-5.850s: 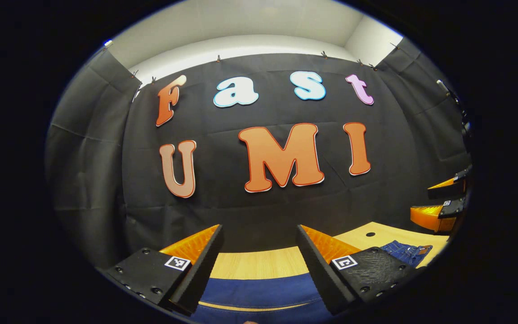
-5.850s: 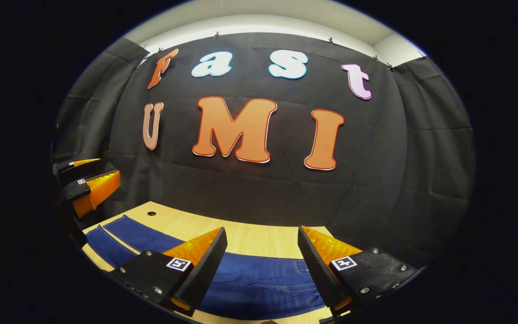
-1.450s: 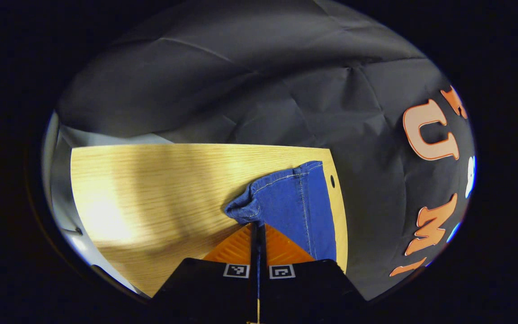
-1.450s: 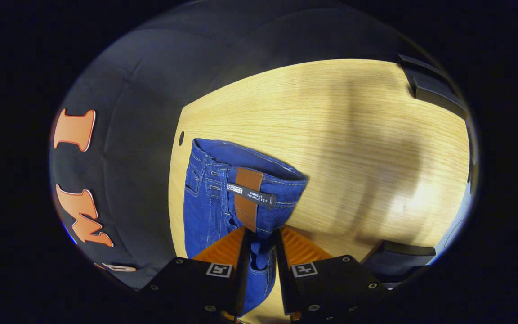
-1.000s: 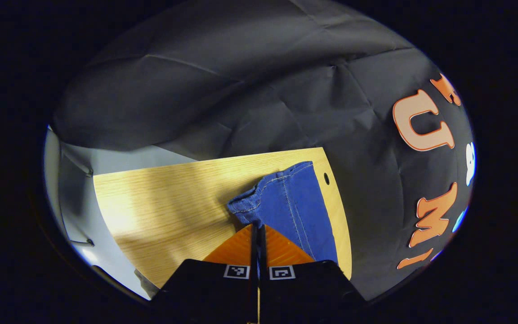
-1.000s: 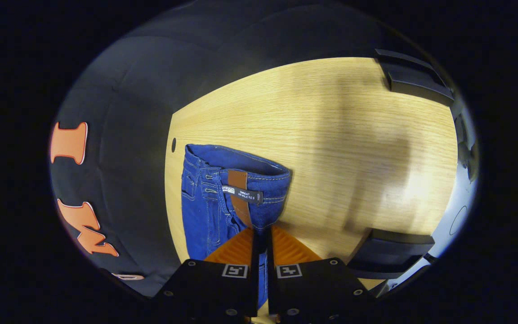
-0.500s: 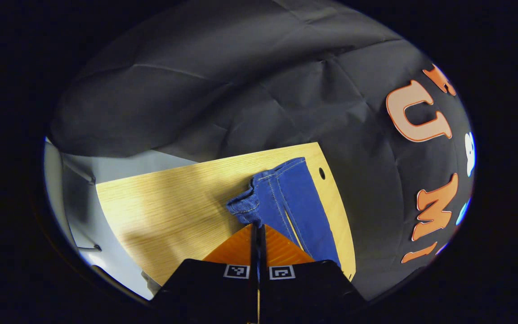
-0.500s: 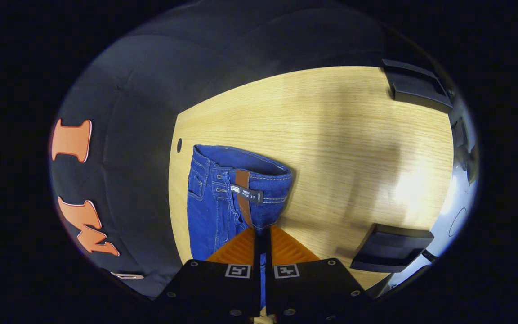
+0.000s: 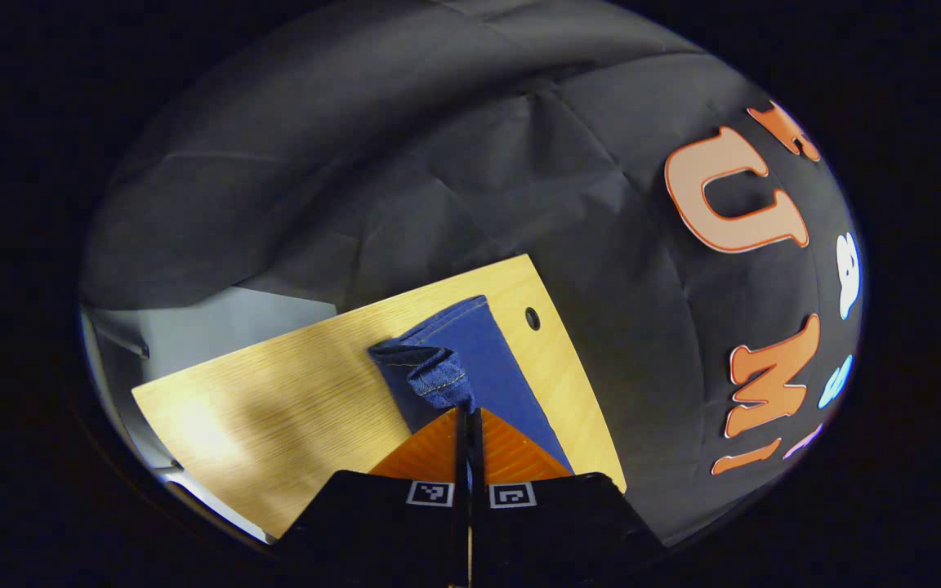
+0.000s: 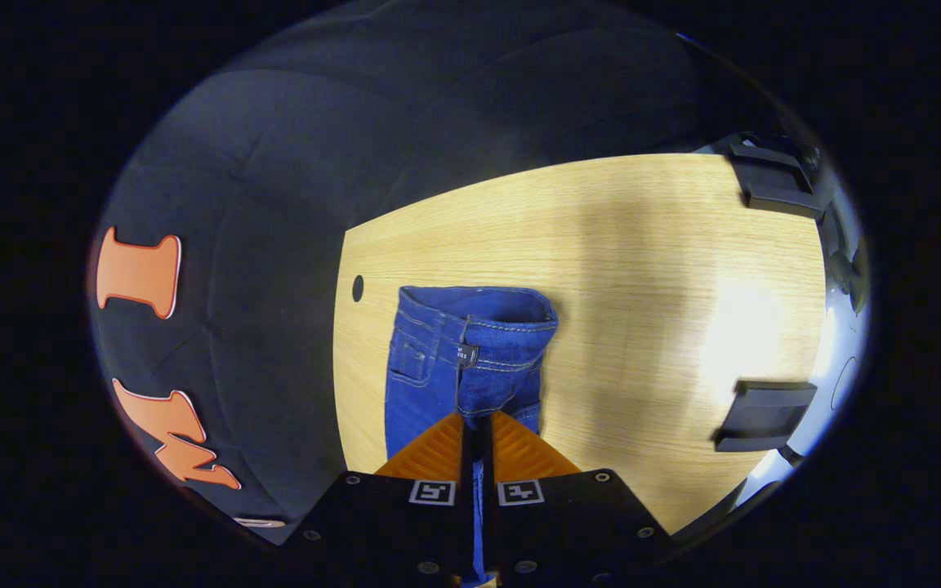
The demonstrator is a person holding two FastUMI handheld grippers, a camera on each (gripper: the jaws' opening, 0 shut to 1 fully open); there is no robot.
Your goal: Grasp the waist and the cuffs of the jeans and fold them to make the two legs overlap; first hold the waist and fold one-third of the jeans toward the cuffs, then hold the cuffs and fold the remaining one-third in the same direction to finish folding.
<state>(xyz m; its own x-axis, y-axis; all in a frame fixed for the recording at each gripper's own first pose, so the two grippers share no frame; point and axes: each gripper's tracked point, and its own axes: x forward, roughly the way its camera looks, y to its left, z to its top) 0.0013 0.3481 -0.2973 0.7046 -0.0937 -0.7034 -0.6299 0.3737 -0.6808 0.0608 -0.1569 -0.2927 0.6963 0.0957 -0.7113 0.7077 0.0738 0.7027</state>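
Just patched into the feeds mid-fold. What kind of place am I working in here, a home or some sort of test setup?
Most likely a staged recording booth, not a home: black cloth hangs as walls around a bare wooden table, and the jeans are the sole household item on it.

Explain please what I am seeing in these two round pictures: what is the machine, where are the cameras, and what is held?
There is no robot. A person holds a two-finger gripper in each hand, and a fisheye camera rides on each, looking along its fingers. In the left gripper view, the left gripper is shut on a bunched cuff of blue jeans. In the right gripper view, the right gripper is shut on the waist of the same jeans. The jeans lie partly on a wooden table. Black cloth behind is the booth wall.
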